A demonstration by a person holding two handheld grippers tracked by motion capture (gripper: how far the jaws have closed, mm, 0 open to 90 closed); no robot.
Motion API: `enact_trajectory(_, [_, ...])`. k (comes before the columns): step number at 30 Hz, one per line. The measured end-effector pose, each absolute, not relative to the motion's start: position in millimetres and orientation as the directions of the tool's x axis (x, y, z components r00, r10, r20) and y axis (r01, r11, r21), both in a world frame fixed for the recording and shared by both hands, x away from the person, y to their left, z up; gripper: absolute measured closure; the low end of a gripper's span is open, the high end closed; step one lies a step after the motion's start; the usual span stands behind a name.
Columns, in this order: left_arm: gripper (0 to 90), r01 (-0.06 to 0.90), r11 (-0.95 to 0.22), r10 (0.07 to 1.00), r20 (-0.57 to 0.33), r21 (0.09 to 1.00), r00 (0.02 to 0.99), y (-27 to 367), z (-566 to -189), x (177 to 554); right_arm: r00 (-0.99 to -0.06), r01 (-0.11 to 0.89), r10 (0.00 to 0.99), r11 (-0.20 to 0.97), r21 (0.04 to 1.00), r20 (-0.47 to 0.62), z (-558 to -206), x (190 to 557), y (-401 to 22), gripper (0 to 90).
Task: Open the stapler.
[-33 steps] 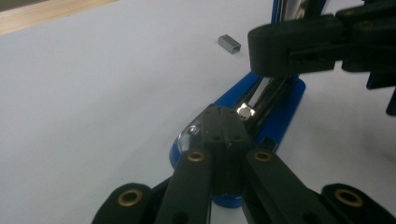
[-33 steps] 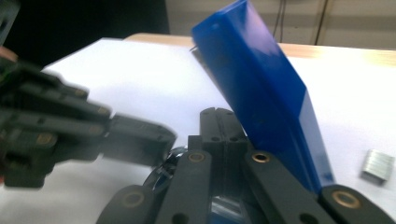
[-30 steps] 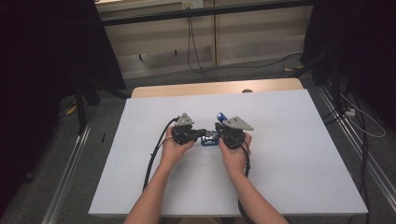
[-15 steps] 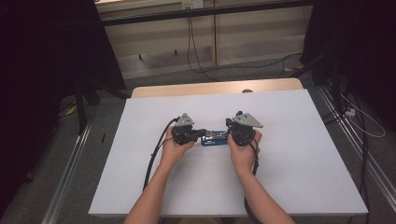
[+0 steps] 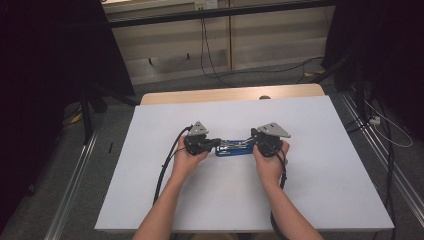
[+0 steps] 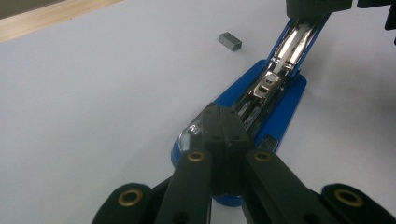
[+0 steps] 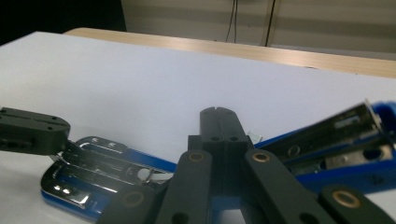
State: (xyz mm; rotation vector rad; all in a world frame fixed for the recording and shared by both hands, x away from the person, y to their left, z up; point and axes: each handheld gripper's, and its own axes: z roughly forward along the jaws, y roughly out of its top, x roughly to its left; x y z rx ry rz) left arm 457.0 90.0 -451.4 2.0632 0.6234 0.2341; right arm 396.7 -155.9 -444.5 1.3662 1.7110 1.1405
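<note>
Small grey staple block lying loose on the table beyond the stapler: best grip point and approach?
Take the staple block across its two long flat sides, coming straight down from above. It lies flat on the white table, apart from the opened blue stapler, so nothing crowds a top-down pinch; its low profile probably rules out a side approach.

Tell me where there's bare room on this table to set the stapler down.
Bare white table lies to the right of the right claw, to the left of the left claw, and across the far strip toward the wooden edge. The middle is crowded: the opened blue stapler, both hands, and a small staple block beside it.
</note>
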Motion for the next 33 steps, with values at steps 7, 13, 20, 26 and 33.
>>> enact_trajectory(7, [90.0,0.342,-0.43,0.519,-0.081,0.835,0.851,90.3,-451.4,457.2,-0.212,0.442,0.977,0.09,0.892,0.006,-458.5,395.1,-172.3,90.0])
enact_trajectory(13, [90.0,0.345,-0.424,0.52,-0.086,0.838,0.85,90.6,-451.9,457.3,-0.235,0.448,0.972,0.12,0.886,-0.012,-456.2,396.1,-171.4,90.0])
enact_trajectory(20, [90.0,0.335,-0.424,0.522,-0.075,0.841,0.849,90.3,-452.2,456.0,-0.254,0.451,0.967,0.129,0.883,-0.012,-455.4,397.8,-172.0,90.0])
enact_trajectory(26, [89.1,0.353,-0.369,0.511,-0.13,0.86,0.85,95.4,-447.7,457.3,-0.265,0.465,0.964,0.136,0.875,-0.009,-454.4,399.8,-171.2,90.0])
enact_trajectory(33, [72.9,0.37,-0.317,0.511,-0.171,0.873,0.842,104.2,-437.5,456.7,-0.269,0.477,0.963,0.132,0.869,0.001,-453.8,402.6,-169.8,90.0])
